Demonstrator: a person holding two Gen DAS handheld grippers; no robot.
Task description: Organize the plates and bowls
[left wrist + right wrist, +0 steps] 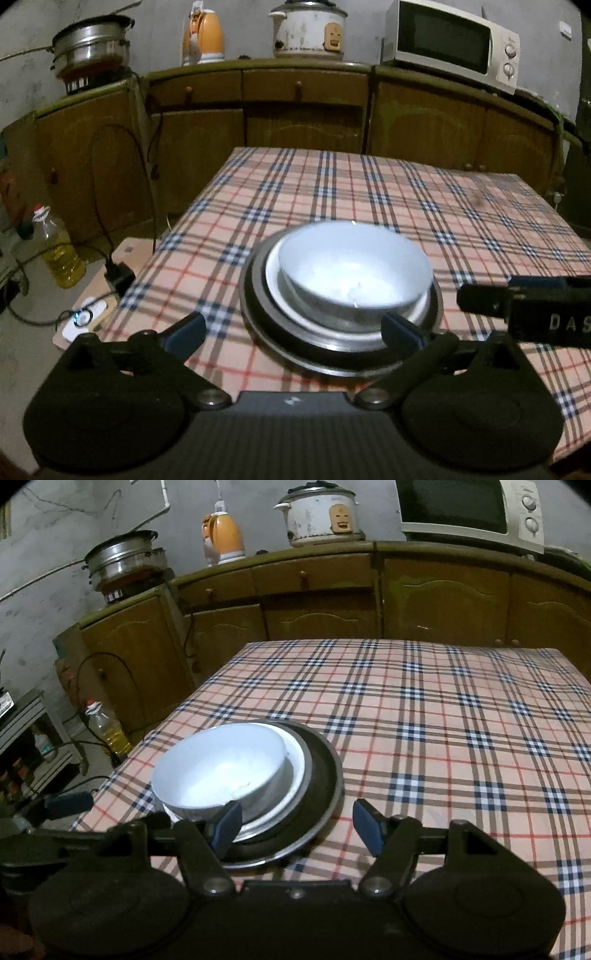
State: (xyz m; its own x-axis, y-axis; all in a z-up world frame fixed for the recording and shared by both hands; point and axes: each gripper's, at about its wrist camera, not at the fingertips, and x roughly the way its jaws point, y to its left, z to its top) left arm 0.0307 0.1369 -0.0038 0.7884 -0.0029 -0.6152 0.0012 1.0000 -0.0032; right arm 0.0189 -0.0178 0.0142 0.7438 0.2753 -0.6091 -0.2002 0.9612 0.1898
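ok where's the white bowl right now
The white bowl sits on top of the stacked plates near the table's near-left edge, ahead of the open left tool and left of the right tool.

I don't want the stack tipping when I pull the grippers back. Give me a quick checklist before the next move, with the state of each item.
1. White bowl seated in the stack: ok, it sits upright inside the white plate.
2. Dark metal plate flat on the checked tablecloth: ok.
3. Left gripper released: ok, open and holding nothing.
4. Right gripper released: ok, open and empty.
5. Fingers clear of the dishes: cannot tell; one right finger overlaps the bowl's near edge in the right wrist view.
6. Stack away from the table edge: not ok, it sits near the front left corner.
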